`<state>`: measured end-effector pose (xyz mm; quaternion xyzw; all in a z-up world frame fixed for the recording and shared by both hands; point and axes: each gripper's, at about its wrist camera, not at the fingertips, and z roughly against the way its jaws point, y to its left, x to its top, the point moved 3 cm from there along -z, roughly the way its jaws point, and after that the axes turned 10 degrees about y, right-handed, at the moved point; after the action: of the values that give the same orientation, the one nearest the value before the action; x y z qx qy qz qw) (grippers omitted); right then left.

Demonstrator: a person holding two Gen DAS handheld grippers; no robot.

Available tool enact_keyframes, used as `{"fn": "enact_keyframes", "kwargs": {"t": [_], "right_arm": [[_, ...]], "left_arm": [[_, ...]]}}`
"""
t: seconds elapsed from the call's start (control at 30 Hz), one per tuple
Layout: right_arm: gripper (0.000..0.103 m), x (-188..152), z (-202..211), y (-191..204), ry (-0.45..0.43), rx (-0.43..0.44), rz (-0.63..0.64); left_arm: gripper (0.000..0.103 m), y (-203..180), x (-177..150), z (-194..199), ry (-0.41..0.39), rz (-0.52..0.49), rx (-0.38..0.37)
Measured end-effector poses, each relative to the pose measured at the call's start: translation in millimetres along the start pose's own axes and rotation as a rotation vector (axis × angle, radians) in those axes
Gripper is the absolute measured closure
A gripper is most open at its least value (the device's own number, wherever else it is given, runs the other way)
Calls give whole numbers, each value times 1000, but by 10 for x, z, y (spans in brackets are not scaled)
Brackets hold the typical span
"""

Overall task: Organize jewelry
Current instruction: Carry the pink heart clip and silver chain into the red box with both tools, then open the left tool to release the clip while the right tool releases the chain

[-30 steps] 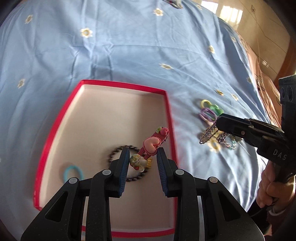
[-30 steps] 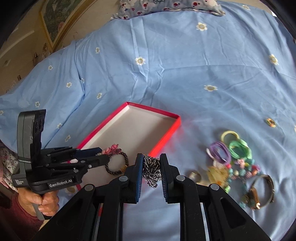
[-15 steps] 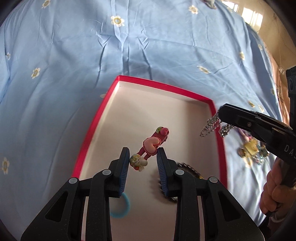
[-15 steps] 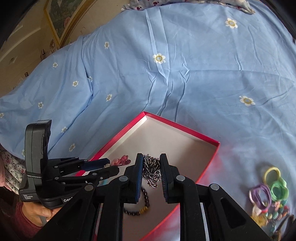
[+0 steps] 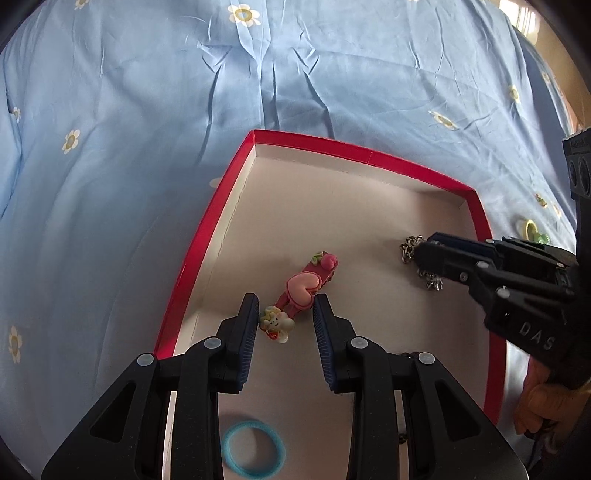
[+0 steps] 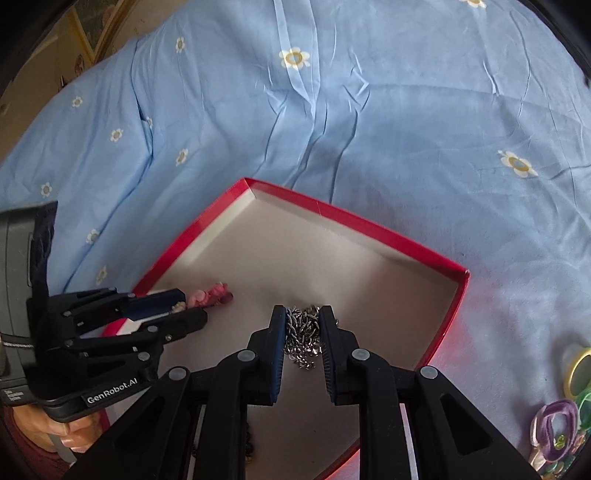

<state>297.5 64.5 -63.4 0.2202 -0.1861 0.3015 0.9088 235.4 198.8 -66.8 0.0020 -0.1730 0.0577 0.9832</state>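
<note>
a light blue bedsheet (image 5: 332,85) printed with small white-and-yellow daisies covers the bed and fills most of both views. the fabric is creased, with folds running from the far middle toward the near side. daylight falls evenly over it; a brighter patch shows at the far right corner of the left wrist view, beside a strip of tan surface (image 5: 554,48) past the sheet's edge. in the right wrist view, a beige wall (image 6: 122,22) stands at the far left, carrying a picture in a yellowish frame (image 6: 86,40), only partly visible.
</note>
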Motion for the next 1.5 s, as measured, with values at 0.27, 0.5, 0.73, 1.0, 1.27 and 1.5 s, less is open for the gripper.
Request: {"fn": "enact_keyframes", "kwargs": {"t": [0.27, 0.5, 0.73, 1.0, 1.27, 1.5], "right_arm": [[89, -27, -38, -24, 15, -7, 2], [84, -6, -29, -10, 13, 8, -5], [75, -22, 125, -4, -21, 24, -22], [68, -197, 481, -14, -74, 34, -46], [59, -546, 845, -81, -112, 29, -78], [56, -965, 1128, -275, -120, -2, -130]], "left_arm": [[74, -57, 8, -27, 7, -24, 48], [73, -60, 7, -12, 10, -13, 44], [58, -50, -23, 126, -21, 15, 26], [51, 11, -184, 398, -71, 108, -19], [40, -21, -474, 635, -104, 192, -95], [37, -154, -647, 719, -97, 198, -129]]}}
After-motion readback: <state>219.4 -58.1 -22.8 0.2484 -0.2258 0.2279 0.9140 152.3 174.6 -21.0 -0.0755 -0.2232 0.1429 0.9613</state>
